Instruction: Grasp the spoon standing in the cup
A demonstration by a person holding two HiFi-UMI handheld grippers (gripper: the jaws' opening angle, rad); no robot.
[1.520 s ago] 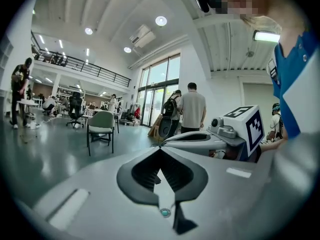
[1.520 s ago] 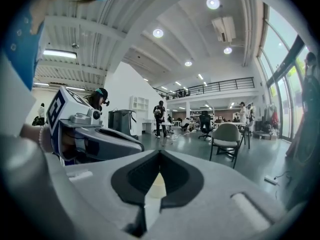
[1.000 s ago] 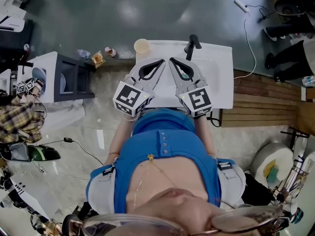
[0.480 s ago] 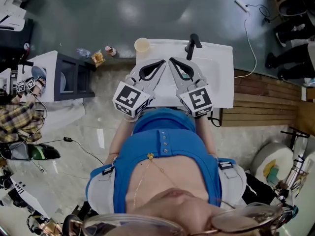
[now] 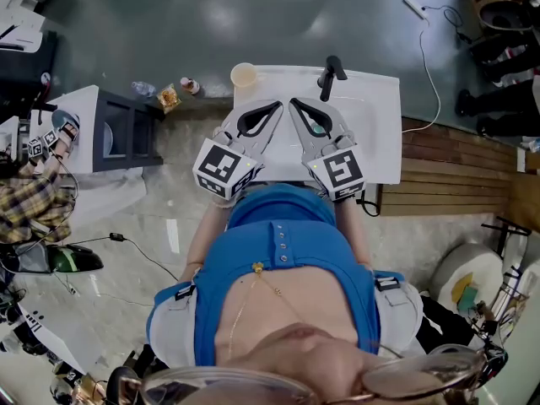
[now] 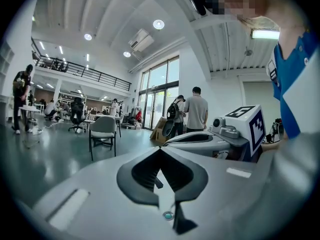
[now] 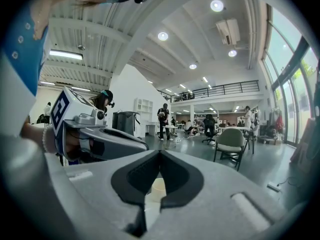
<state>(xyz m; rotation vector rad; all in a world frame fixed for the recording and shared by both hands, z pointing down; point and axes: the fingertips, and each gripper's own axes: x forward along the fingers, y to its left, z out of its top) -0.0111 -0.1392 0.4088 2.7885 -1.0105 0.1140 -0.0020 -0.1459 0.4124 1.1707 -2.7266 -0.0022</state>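
Left gripper (image 5: 277,105) and right gripper (image 5: 294,103) hovered over the table (image 5: 380,133), both clenched and empty. Arriving unopened, either could knock over the cup (image 5: 244,76).

- The head view looks steeply down from the person's head, past the blue shirt (image 5: 278,251), onto the white table (image 5: 380,142). The left gripper (image 5: 279,104) and right gripper (image 5: 293,103) sit mid-frame, with the floor (image 5: 169,24) all round.
- The left gripper view sits close behind that gripper's jaws. It faces along them, about level, into a large hall (image 6: 75,119) and up to its ceiling (image 6: 125,14).
- The right gripper view sits the same way on its own gripper and faces the same hall.
- Each gripper view catches the other gripper and its marker cube (image 6: 247,124) at its inner side. The head view shows both grippers from above.
- The cup (image 5: 244,76) shows in both the head view and the right gripper view, where it is small in the gap beneath the jaw tips.
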